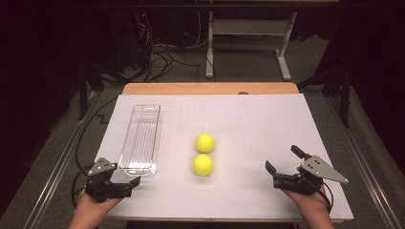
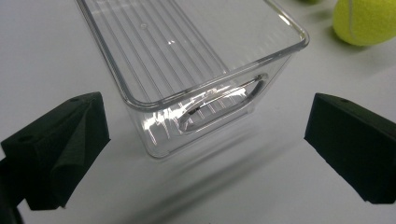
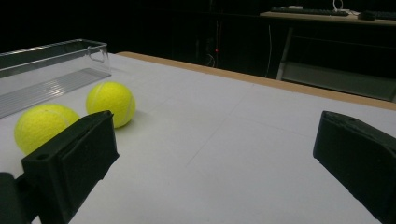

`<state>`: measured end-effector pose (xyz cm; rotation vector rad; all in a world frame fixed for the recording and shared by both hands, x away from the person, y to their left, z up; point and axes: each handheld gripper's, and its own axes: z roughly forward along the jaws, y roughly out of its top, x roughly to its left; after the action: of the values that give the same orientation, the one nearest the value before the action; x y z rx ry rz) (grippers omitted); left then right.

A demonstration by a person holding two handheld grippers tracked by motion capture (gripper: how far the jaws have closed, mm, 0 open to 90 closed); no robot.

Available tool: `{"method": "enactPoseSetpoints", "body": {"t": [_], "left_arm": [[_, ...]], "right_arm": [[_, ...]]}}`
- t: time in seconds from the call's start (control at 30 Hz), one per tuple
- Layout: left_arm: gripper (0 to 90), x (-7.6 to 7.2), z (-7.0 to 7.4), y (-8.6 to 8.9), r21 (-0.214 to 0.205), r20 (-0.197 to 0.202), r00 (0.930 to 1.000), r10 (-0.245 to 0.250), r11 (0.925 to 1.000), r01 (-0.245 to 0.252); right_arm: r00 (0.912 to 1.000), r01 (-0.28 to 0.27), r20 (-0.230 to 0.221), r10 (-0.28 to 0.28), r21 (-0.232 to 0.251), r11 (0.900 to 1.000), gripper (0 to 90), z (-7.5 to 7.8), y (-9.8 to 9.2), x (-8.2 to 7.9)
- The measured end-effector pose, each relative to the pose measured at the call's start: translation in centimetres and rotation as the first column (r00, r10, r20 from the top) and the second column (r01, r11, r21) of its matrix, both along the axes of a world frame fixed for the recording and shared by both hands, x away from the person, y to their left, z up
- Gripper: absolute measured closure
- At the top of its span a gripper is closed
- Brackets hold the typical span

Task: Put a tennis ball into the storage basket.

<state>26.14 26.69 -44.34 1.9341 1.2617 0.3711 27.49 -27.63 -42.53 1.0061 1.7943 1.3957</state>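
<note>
Near the left edge of the white desk [image 1: 267, 124], a long clear plastic bin [image 1: 141, 138], empty, lengthwise away from the person, its near end just ahead of the left hand-held gripper [image 1: 125, 183], jaws spread wide and holding nothing. To the right of the bin, two yellow tennis balls [image 1: 204, 153], one behind the other, close together, well apart from the right hand-held gripper [image 1: 282, 165], likewise wide open and empty. Balls likely light, springy, felt-covered, so little slip between the pads, but prone to rolling off at a nudge; best pinched across the middle, nearer ball first. Bin probably light, stiff and slick-walled, with a cut-out handle [image 2: 219, 105] in the near end wall; best steadied at that rim.
</note>
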Motion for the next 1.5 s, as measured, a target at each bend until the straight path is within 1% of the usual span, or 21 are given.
{"method": "enactPoseSetpoints", "body": {"t": [0.07,0.1,0.17,0.2,0.23,0.37,0.5,0.57,0.63,0.87,0.9,0.93,1.0,1.17,1.23,1.37,1.47,1.5], "left_arm": [[0.7,0.0,-0.1,-0.1,-0.003,-0.012,0.9999,0.008,1.0000,-0.008],[0.7,0.1,-0.1,-0.1,0.006,-0.018,0.9998,0.006,1.0000,-0.006],[0.7,0.1,-0.2,-0.2,0.007,-0.037,0.9993,0.006,1.0000,-0.005],[0.7,0.2,-0.3,-0.4,-0.013,-0.041,0.9990,0.017,0.9998,-0.018],[0.7,0.2,-0.1,0.3,0.064,-0.068,0.9966,-0.046,0.9967,0.050],[0.7,0.3,-0.2,0.1,0.071,-0.091,0.9946,-0.050,0.9959,0.056],[0.7,0.4,-0.3,0.2,0.088,-0.114,0.9924,-0.047,0.9945,0.057],[0.7,0.4,-0.3,0.2,0.088,-0.116,0.9923,-0.042,0.9947,0.053],[0.7,0.5,-0.4,0.1,0.106,-0.140,0.9896,-0.035,0.9931,0.051],[0.7,0.6,-0.6,-0.1,0.123,-0.186,0.9816,-0.042,0.9902,0.066],[0.7,0.6,-0.6,-0.1,0.123,-0.186,0.9816,-0.042,0.9902,0.066],[0.7,0.6,-0.7,-0.1,0.129,-0.197,0.9795,-0.042,0.9893,0.068],[0.7,0.6,-0.7,-0.2,0.137,-0.204,0.9783,-0.038,0.9883,0.067],[0.7,0.8,-0.5,-0.3,0.160,-0.241,0.9700,-0.031,0.9845,0.071],[0.7,0.9,-0.4,-0.3,0.161,-0.255,0.9665,-0.030,0.9842,0.073],[0.7,0.9,-0.2,-0.6,0.178,-0.290,0.9561,-0.040,0.9794,0.095],[0.7,0.9,0.0,-0.8,0.200,-0.322,0.9463,-0.031,0.9745,0.100],[0.7,1.0,0.1,-0.9,0.206,-0.335,0.9418,-0.030,0.9730,0.104]], "right_arm": [[1.0000,0.000,0.001,0.000,0.000,1.0000,0.1,0.0,0.0,0.0],[1.0000,-0.001,0.001,0.001,0.000,1.0000,0.1,0.0,0.0,0.0],[1.0000,-0.001,0.001,0.001,0.000,1.0000,0.0,0.0,0.0,0.0],[1.0000,-0.001,0.000,0.001,-0.001,1.0000,0.1,0.0,0.0,0.0],[1.0000,-0.001,-0.001,0.001,0.000,1.0000,0.1,0.0,0.0,0.0],[1.0000,-0.001,0.000,0.001,-0.001,1.0000,0.1,0.0,0.1,0.0],[1.0000,-0.002,0.000,0.002,0.000,1.0000,0.1,0.0,0.1,0.0],[1.0000,-0.002,-0.001,0.002,-0.001,1.0000,0.1,-0.1,0.1,0.0],[1.0000,0.000,-0.004,0.000,-0.002,1.0000,0.1,-0.1,0.1,0.0],[1.0000,-0.002,-0.004,0.002,-0.001,1.0000,0.1,-0.1,0.1,0.0],[1.0000,-0.002,-0.004,0.002,-0.001,1.0000,0.1,-0.1,0.1,0.0],[1.0000,-0.002,-0.004,0.002,0.000,1.0000,0.1,-0.1,0.2,0.0],[1.0000,-0.002,-0.005,0.002,0.001,1.0000,0.1,-0.1,0.1,0.0],[1.0000,-0.003,-0.005,0.003,0.001,1.0000,0.1,-0.1,0.1,0.0],[1.0000,-0.004,-0.007,0.004,0.001,1.0000,0.1,-0.1,0.2,0.0],[1.0000,-0.006,-0.007,0.006,0.000,1.0000,0.1,-0.1,0.2,0.1],[1.0000,-0.006,-0.007,0.006,0.001,1.0000,0.1,-0.1,0.2,0.1],[1.0000,-0.006,-0.008,0.006,0.002,1.0000,0.1,-0.1,0.2,0.1]]}}
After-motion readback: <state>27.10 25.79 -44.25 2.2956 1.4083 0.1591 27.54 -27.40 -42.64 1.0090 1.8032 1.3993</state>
